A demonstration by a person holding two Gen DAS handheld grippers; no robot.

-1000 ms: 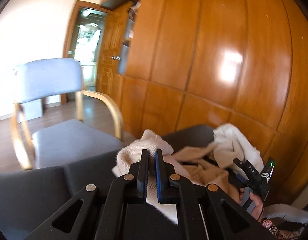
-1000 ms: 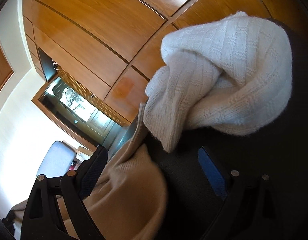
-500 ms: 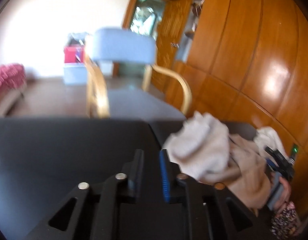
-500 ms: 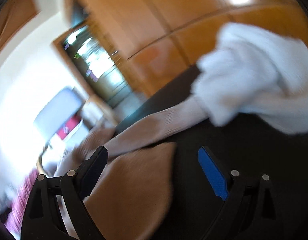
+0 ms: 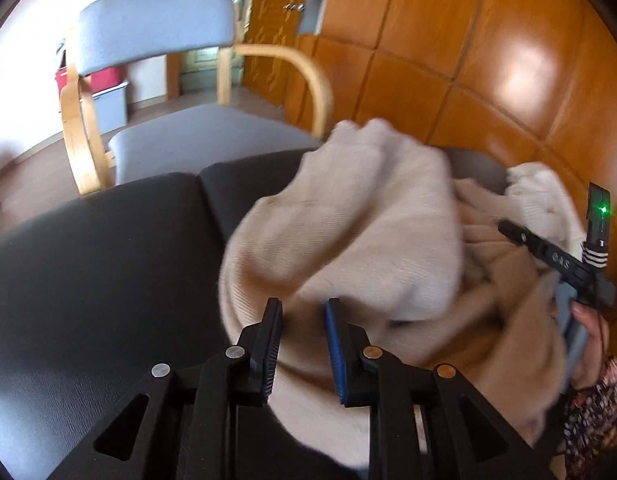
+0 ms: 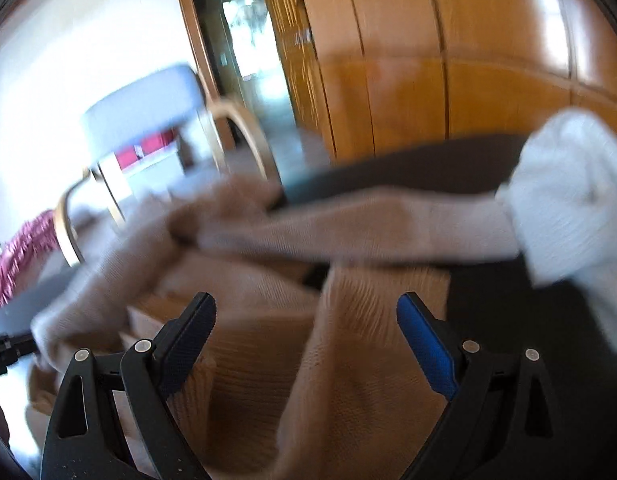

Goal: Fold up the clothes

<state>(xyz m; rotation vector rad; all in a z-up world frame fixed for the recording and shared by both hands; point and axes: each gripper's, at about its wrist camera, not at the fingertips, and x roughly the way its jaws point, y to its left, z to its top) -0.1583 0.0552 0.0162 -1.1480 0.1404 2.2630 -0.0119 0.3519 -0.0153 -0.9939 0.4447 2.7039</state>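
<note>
The beige sweater (image 5: 348, 232) lies bunched on my dark padded surface (image 5: 88, 280), a white knit (image 6: 572, 184) beside it. My left gripper (image 5: 300, 320) is opening, cloth between its jaws; my right gripper (image 6: 304, 320) gapes wide over the sweater. Beyond stand a blue chair (image 5: 156, 28) and wood panelling (image 5: 488, 60).

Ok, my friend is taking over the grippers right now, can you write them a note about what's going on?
Left hand-held gripper: jaws opening, cream sweater between them, not pinched.
Right hand-held gripper: wide open over the tan sweater, holding nothing.
Clothes: the cream and tan sweaters lie bunched together on the dark sofa. A white knit sits at the far end, near the wood wall.
Done: nothing folded yet, all still crumpled.
Left: pull one sweater clear, spread it flat, fold it, then do the others.
</note>
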